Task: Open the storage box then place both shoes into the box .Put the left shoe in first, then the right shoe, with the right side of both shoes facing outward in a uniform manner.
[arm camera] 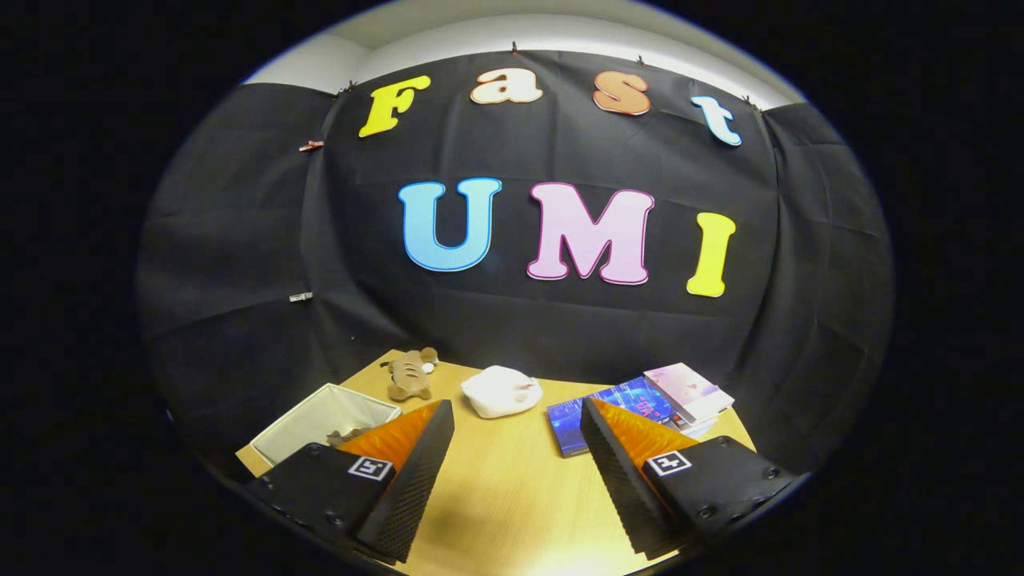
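White bin [320, 420], brown plush [410, 374], blue book [612, 412].

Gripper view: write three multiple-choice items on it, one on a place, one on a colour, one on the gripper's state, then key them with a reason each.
1. Where does the plush toy lie?
A. On the table's far edge, between the open bin and the white bundle
B. Inside the bin
C. On top of the books

2. What colour is the soft bundle beyond the fingers?
A. Red
B. White
C. Green

3. How does the gripper stand?
A. Shut on a book
B. Shut on the plush toy
C. Open, with bare table between the fingers

Key:
1 A: the toy sits on the table beyond the white bin, beside the bundle.
2 B: the bundle is plainly white.
3 C: the fingers stand wide apart, pressing on nothing; the books lie beyond one finger.
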Available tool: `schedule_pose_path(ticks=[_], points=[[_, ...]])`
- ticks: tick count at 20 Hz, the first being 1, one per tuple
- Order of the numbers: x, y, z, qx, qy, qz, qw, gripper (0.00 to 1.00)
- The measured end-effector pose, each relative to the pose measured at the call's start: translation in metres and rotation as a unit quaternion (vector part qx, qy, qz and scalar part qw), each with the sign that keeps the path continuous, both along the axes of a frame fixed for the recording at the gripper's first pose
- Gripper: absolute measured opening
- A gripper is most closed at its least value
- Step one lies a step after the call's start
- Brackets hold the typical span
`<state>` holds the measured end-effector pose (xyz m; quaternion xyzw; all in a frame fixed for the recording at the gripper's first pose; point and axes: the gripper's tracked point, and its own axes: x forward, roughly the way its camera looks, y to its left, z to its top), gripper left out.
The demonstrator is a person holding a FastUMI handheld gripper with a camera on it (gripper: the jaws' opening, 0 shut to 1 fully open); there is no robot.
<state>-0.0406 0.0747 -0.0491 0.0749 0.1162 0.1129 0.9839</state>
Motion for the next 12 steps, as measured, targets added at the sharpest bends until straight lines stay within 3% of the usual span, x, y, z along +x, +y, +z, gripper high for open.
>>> schedule_pose_path(ticks=[12], points=[[-0.013,-0.065,-0.032,0.017,0.031,-0.07,0.997,0.99]])
